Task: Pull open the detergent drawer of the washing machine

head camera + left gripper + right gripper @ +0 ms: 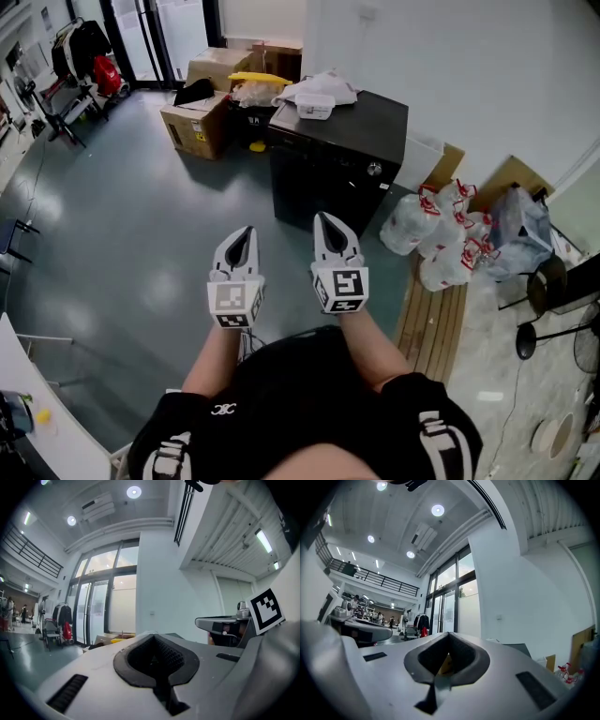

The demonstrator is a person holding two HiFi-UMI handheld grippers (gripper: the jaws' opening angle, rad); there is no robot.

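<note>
Nearest, black sleeves [178, 427] with white stripes and two bare forearms [211, 361] stretched forward. Just past them, the left tongs [245, 231], pressed fully together on nothing, and close beside, the right tongs [324, 218], likewise closed tip to tip and empty, with only a scrap of yellowish background glimpsed through the notch behind the pads. Both held about level, pointing ahead, above bare grey floor [122, 244]. Further on, well apart from either pair across that floor, the black washing machine [328, 183], straight ahead and a little to the right, with its front face toward the person, a round knob [374, 169] near the top right corner and white bags [319, 92] heaped on the lid. No detergent drawer distinguishable on that dark front from here; presumably along the upper panel, sliding out toward the person. Right tongs slightly nearer to the machine, so probably the likelier pair for the pull. Beside the machine, cardboard boxes [197, 127] to the left, tied white sacks [441, 234] and a wooden pallet [433, 323] to the right
</note>
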